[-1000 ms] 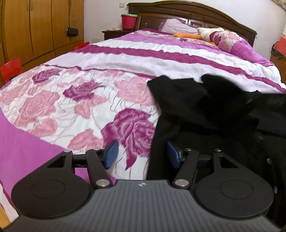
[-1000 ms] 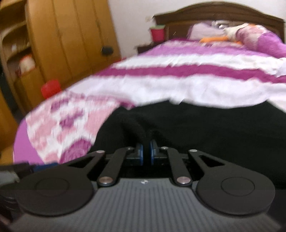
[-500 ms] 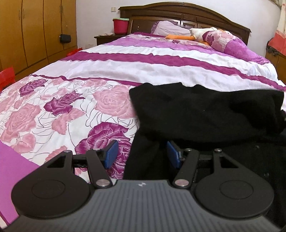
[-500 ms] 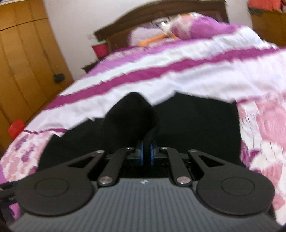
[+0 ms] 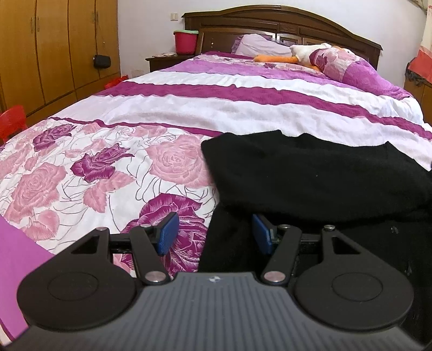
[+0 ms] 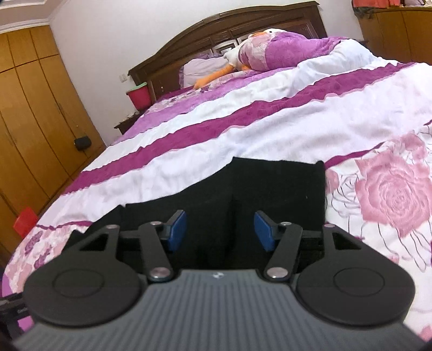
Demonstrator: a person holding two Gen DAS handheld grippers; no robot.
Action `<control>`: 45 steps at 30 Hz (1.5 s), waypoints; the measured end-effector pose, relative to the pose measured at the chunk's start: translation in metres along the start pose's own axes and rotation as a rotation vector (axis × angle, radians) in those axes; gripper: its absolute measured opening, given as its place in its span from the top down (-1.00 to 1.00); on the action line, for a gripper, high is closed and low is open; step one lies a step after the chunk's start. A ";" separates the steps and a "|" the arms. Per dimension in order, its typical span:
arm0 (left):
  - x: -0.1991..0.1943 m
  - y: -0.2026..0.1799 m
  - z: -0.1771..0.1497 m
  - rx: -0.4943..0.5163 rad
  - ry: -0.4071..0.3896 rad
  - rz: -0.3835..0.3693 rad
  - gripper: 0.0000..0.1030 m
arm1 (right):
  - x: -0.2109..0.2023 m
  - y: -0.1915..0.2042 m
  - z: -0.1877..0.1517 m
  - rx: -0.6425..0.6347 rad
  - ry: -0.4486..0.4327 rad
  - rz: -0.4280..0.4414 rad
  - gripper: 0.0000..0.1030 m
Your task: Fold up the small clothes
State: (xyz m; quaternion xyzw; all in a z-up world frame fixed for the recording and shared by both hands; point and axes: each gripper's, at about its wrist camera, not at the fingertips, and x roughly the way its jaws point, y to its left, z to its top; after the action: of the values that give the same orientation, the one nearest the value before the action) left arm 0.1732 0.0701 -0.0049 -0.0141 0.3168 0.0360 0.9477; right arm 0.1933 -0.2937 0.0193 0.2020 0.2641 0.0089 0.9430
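On the bed (image 5: 167,108), near the foot end: black garment (image 5: 310,172) spread over the rose-printed part of the bedspread (image 5: 89,172), far edge reaching the white band. Seen from the left wrist view as a folded upper layer lying across a lower layer, left edge of the fold sharp against the pink roses. Seen from the right wrist view (image 6: 278,186) as a dark panel with a straight far edge and a vertical crease down the middle, roses on its right.

Left tongs (image 5: 214,233) spread, blue pads (image 5: 168,233) well apart; left pad over a purple rose, right pad over the black cloth, the garment's left edge running between them. No pinch on the fabric; contact underneath not possible to tell.

Right tongs (image 6: 220,230) opening at this moment, blue pads (image 6: 178,229) clear of each other, black cloth lying below and between them, pressed by neither. Both pads over the garment, crease roughly centred between.

Further back: purple and white stripes across the bedspread, a rolled floral quilt (image 5: 343,64) by the dark wooden headboard (image 5: 283,24), a white plush goose (image 5: 302,54) with an orange beak beside a pale pillow (image 5: 259,46). Red bucket (image 5: 185,41) with a green rim on the nightstand (image 5: 164,60) left of the headboard. Wooden wardrobe (image 5: 54,46) along the left wall, a small black pouch (image 5: 102,61) hanging from one door. Red stool (image 5: 12,122) at the wardrobe's foot.
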 end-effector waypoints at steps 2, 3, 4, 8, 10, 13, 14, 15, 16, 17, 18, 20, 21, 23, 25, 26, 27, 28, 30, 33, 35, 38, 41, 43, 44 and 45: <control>0.000 -0.001 0.000 0.004 0.000 0.002 -0.27 | 0.015 0.002 0.002 -0.010 0.021 -0.023 -0.15; 0.000 -0.002 0.000 0.006 0.000 0.001 -0.27 | 0.022 0.003 0.001 -0.019 0.037 -0.034 -0.15; -0.001 -0.003 0.001 0.007 -0.001 0.001 -0.27 | 0.034 0.005 -0.001 -0.034 0.063 -0.049 -0.15; -0.004 -0.006 0.004 0.004 -0.029 -0.016 -0.27 | 0.052 0.013 -0.011 -0.071 0.095 -0.018 -0.04; -0.006 -0.010 0.009 0.005 -0.051 -0.031 -0.27 | 0.052 0.022 -0.012 -0.089 0.087 0.023 0.45; -0.009 -0.020 0.017 0.004 -0.085 -0.066 -0.27 | 0.046 0.032 -0.004 -0.125 0.057 0.027 0.82; -0.011 -0.023 0.020 0.002 -0.101 -0.081 -0.27 | 0.037 0.035 0.001 -0.139 0.026 0.040 0.83; -0.012 -0.027 0.022 0.004 -0.116 -0.094 -0.27 | 0.029 0.037 0.004 -0.152 -0.003 0.048 0.83; -0.012 -0.031 0.023 0.010 -0.133 -0.106 -0.27 | 0.018 0.039 0.009 -0.162 -0.039 0.055 0.83; -0.010 -0.035 0.024 0.023 -0.154 -0.117 -0.27 | 0.007 0.040 0.013 -0.174 -0.077 0.045 0.83; -0.005 -0.039 0.024 0.037 -0.168 -0.122 -0.27 | -0.003 0.041 0.016 -0.189 -0.108 0.018 0.83; 0.011 -0.047 0.023 0.049 -0.165 -0.115 -0.27 | -0.011 0.040 0.018 -0.223 -0.140 -0.049 0.83; 0.021 -0.050 0.022 0.054 -0.151 -0.112 -0.27 | -0.011 0.037 0.017 -0.251 -0.143 -0.085 0.83; 0.044 -0.054 0.018 0.057 -0.092 -0.089 -0.27 | -0.003 0.030 0.011 -0.279 -0.108 -0.140 0.83; 0.061 -0.052 0.013 0.028 -0.055 -0.093 -0.27 | 0.012 0.019 0.004 -0.265 -0.053 -0.168 0.83; 0.063 -0.050 0.012 0.015 -0.060 -0.097 -0.28 | 0.019 0.014 -0.001 -0.263 -0.037 -0.186 0.82; 0.064 -0.048 0.011 0.005 -0.062 -0.100 -0.30 | 0.028 0.008 -0.006 -0.261 -0.015 -0.200 0.82; 0.065 -0.046 0.010 -0.003 -0.062 -0.103 -0.31 | 0.036 0.003 -0.011 -0.254 0.010 -0.207 0.81; 0.068 -0.043 0.008 -0.010 -0.062 -0.110 -0.33 | 0.044 -0.007 -0.021 -0.234 0.027 -0.212 0.79; 0.071 -0.043 0.006 -0.006 -0.064 -0.109 -0.34 | 0.048 -0.012 -0.025 -0.220 0.020 -0.213 0.78; 0.071 -0.043 0.006 -0.004 -0.062 -0.108 -0.34 | 0.046 -0.014 -0.023 -0.217 0.024 -0.209 0.76; 0.065 -0.041 0.010 0.004 -0.056 -0.109 -0.35 | 0.039 -0.019 -0.020 -0.188 0.028 -0.189 0.67; 0.049 -0.035 0.011 0.013 -0.047 -0.115 -0.34 | 0.018 -0.024 -0.016 -0.127 0.028 -0.169 0.63; 0.035 -0.031 0.009 0.041 -0.043 -0.114 -0.35 | -0.002 -0.028 -0.016 -0.108 0.029 -0.146 0.62; 0.028 -0.030 0.006 0.055 -0.040 -0.104 -0.35 | -0.013 -0.029 -0.018 -0.123 0.031 -0.141 0.62; 0.023 -0.028 0.003 0.067 -0.036 -0.095 -0.35 | -0.021 -0.029 -0.021 -0.145 0.031 -0.145 0.62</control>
State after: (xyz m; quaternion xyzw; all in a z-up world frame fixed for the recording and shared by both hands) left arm 0.1951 0.0439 -0.0160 0.0030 0.2999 -0.0196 0.9538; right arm 0.1616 -0.3151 0.0021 0.1136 0.2914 -0.0374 0.9491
